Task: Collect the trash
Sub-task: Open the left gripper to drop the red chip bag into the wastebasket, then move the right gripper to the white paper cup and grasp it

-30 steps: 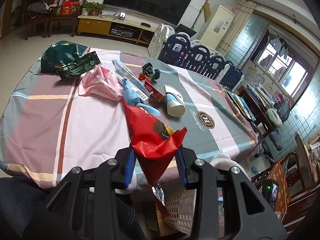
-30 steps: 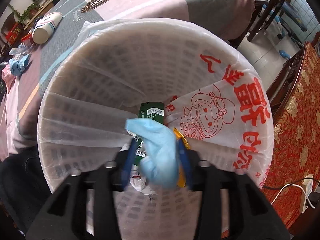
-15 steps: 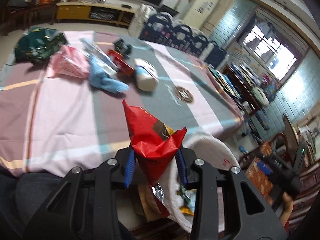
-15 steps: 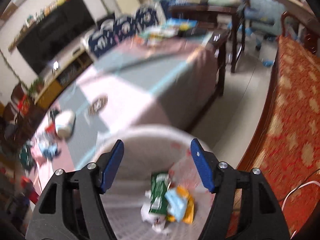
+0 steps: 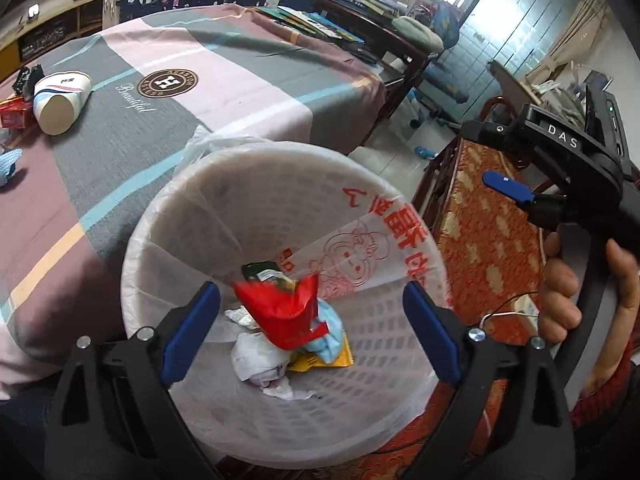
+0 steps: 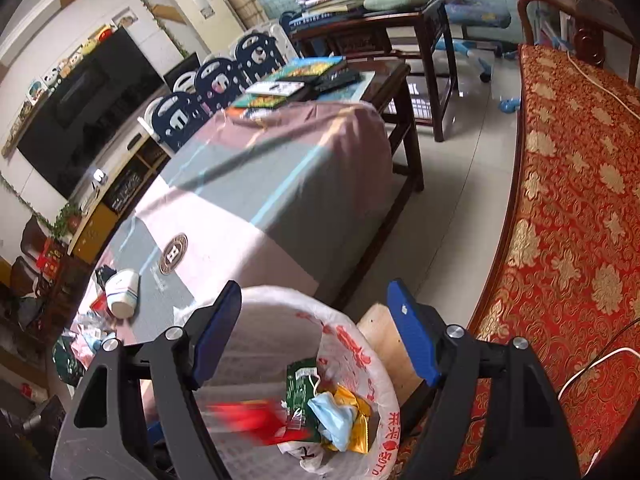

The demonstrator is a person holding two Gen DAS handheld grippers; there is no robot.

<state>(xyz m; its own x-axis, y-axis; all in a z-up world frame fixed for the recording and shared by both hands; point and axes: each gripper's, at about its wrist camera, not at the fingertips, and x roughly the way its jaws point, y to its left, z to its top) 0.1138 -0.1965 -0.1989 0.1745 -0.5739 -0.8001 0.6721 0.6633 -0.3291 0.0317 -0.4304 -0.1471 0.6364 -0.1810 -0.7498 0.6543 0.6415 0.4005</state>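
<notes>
Trash fills the bottom of the white bin (image 5: 208,216): a red wrapper (image 5: 282,312) lies on top of the heap, directly between the spread blue fingers (image 5: 190,334) of the left tool (image 5: 310,334), which gapes wide and touches nothing. Under the wrapper sit a blue face mask (image 5: 330,338), a yellow packet (image 5: 342,356), crumpled white paper (image 5: 256,358) and a dark green packet (image 5: 260,270). A clear liner with red print (image 5: 384,240) covers the bin's wall. The right tool (image 6: 314,338) is also wide apart and empty, poised above the bin's rim (image 6: 280,294); in its view the red wrapper (image 6: 250,420) is a blur. Beyond the bin stretches the tabletop (image 5: 224,64) under a pink and grey cloth, where a paper cup (image 5: 60,98) lies on its side near a red box (image 5: 10,114) at the far left edge.
</notes>
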